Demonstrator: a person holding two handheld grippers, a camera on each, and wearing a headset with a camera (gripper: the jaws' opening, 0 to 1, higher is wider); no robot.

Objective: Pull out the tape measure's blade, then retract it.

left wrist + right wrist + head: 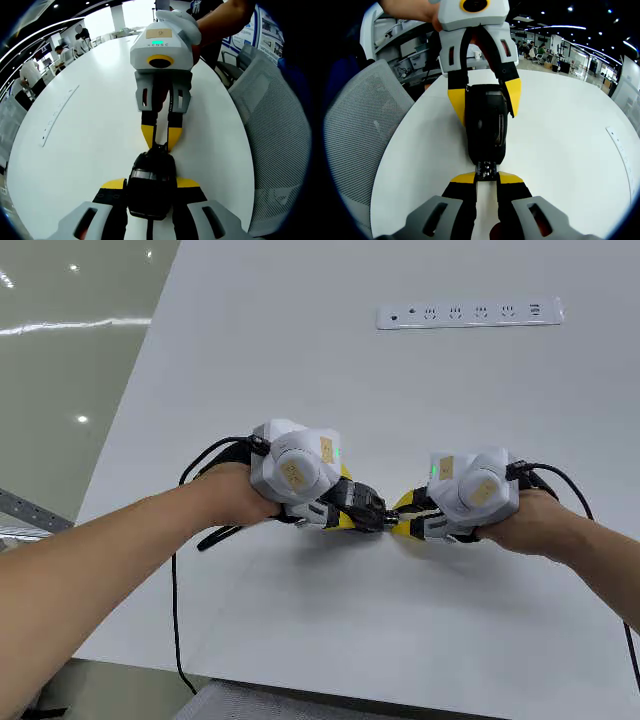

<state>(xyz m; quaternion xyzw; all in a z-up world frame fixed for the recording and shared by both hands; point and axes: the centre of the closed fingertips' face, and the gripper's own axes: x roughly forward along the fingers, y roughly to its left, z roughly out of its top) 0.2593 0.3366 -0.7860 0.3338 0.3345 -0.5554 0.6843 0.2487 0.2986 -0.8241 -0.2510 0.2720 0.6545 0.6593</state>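
The black, rounded plastic tape measure point(486, 122) is held just above the white table point(400, 390), down near its front edge, and it's clamped across the case by the yellow-tipped left gripper point(151, 183), whose jaws are pressed against both sides of it. Right at the mouth of the case, the small dark end tab of the blade point(486, 170) is pinched by the yellow-tipped right gripper point(486, 177), jaws squeezed together on it. The two grippers are pointed nose to nose, nearly touching, so hardly any blade is seen between case and tab. Each gripper is gripped by a bare hand, the left hand point(235, 495) and the right hand point(530, 522), with black cables point(175, 580) trailed off the table edge. A white power strip point(470, 313) is laid flat at the far side of the table, well apart from the tape. A grey mesh chair back point(360, 130) can be seen beside the table.
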